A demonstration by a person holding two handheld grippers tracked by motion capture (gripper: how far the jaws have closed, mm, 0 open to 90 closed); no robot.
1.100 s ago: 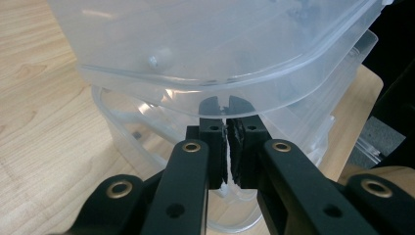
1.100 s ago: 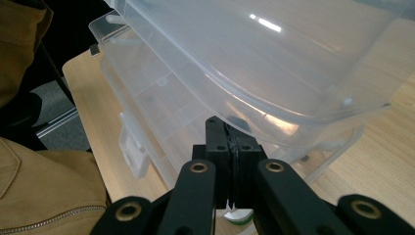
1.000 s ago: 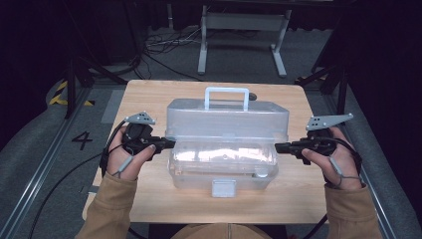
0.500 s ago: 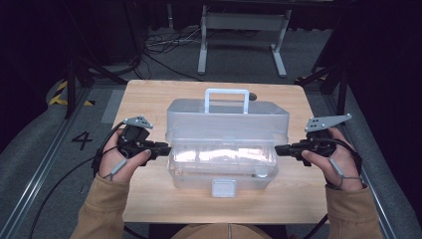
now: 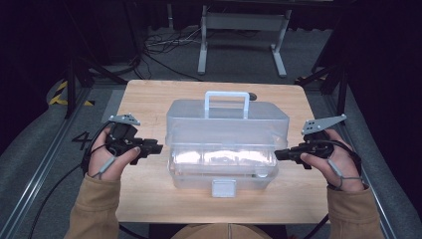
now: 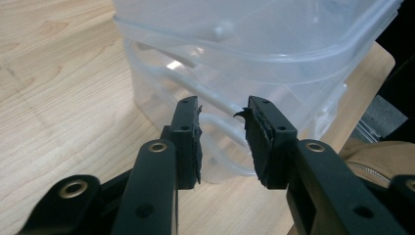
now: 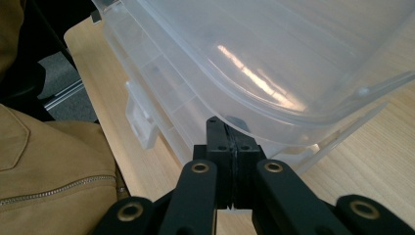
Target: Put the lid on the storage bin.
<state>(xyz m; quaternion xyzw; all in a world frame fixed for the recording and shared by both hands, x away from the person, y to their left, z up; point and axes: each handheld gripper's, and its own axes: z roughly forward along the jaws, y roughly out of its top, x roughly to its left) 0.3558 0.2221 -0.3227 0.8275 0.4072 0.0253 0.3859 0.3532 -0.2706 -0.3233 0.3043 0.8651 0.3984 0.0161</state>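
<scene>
Tan zip sleeves (image 5: pixel 94 204); black tongs (image 6: pixel 222 142), brass rivets.

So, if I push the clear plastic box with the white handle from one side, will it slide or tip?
The clear plastic box with the white handle probably slides: it sits wide and low on the smooth wooden table. It looks light, nearly empty. Its glossy walls may be slippery.

Clear plastic toolbox (image 5: pixel 226 142) mid-table; lid raised; white handle upright.
</scene>
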